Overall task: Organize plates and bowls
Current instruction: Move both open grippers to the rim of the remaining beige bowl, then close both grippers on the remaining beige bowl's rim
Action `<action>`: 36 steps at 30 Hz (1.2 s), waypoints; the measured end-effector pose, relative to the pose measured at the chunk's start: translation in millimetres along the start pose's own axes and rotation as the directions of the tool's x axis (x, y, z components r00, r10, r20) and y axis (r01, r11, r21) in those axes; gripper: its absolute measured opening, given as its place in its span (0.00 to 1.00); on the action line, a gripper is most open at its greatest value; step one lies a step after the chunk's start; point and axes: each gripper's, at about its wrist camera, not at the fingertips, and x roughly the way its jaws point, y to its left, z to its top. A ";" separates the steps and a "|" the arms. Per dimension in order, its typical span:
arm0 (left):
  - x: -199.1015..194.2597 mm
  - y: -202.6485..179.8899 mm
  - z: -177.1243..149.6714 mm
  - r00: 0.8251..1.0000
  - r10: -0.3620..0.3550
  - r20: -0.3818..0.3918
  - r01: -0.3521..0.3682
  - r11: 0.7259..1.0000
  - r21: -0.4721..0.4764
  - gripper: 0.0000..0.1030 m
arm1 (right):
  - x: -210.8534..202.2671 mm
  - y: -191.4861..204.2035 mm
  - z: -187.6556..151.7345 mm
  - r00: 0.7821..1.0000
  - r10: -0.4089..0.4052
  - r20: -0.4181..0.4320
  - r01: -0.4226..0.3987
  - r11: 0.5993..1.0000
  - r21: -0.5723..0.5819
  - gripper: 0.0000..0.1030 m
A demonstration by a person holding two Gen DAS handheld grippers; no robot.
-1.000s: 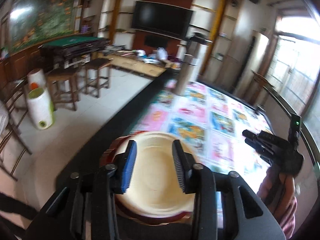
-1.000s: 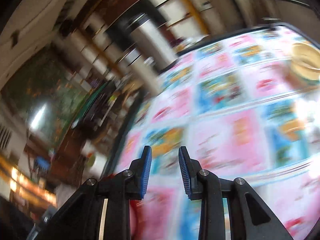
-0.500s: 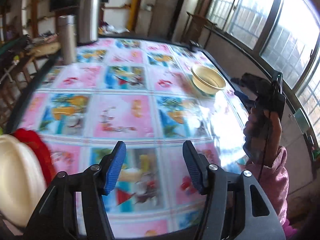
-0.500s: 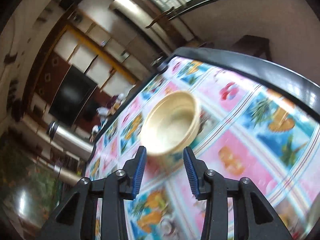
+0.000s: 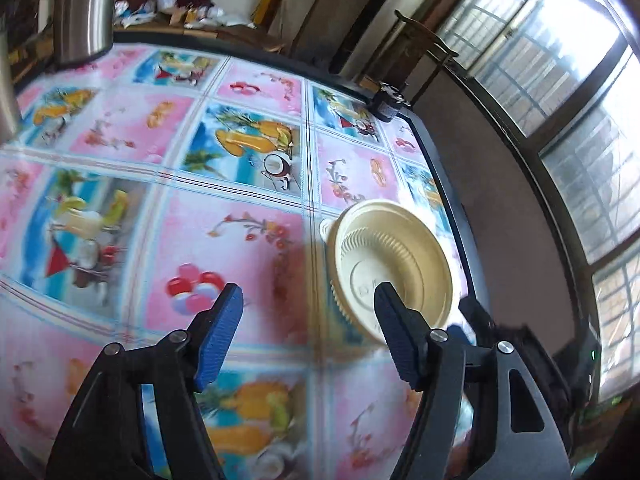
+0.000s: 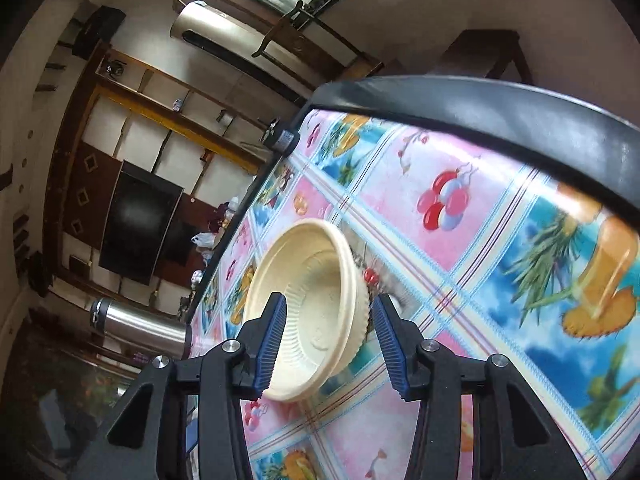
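A cream ribbed bowl stands on the pink and blue patterned tablecloth, close to the table's right edge. My left gripper hovers open over the cloth just left of the bowl, nothing between its fingers; its right finger overlaps the bowl's near side. In the right wrist view the same bowl fills the centre. My right gripper is open and straddles the bowl's near wall, one finger over the inside, the other outside. Whether the pads touch the wall I cannot tell.
A tall steel flask stands at the table's far left, also seen as the flask in the right wrist view. A small dark jar sits on the far corner. The black table rim runs close beside the bowl.
My left gripper swung right, away from the cream plate stack, toward the bowl, and opened wider. My right gripper closed in on the bowl until its fingers straddle the wall.
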 end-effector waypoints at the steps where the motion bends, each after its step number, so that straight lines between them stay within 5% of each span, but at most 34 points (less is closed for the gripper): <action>1: 9.0 -1.0 0.7 1.000 -0.010 -0.014 0.010 1.000 -0.017 0.65 | 2.0 -1.1 1.6 1.000 0.010 -0.008 -0.009 1.000 0.009 0.47; 12: 49.9 -18.8 1.5 0.985 -0.144 -0.097 0.141 0.989 -0.037 0.65 | 7.3 -5.9 0.1 1.000 0.002 -0.007 -0.001 1.000 0.031 0.47; 20: 52.5 -11.6 3.2 0.982 -0.155 -0.111 0.155 0.988 -0.005 0.65 | 12.3 -10.9 -2.1 1.000 0.011 -0.016 -0.011 0.999 0.039 0.47; 27: 58.2 1.5 7.8 0.976 -0.174 -0.134 0.173 0.985 -0.021 0.36 | 14.3 -10.8 -5.9 1.000 0.014 -0.011 -0.014 1.000 0.025 0.47; 36: 61.5 10.1 9.6 0.968 -0.204 -0.145 0.199 0.979 -0.045 0.18 | 19.6 -17.6 -7.4 0.999 0.019 -0.032 -0.017 0.998 0.058 0.47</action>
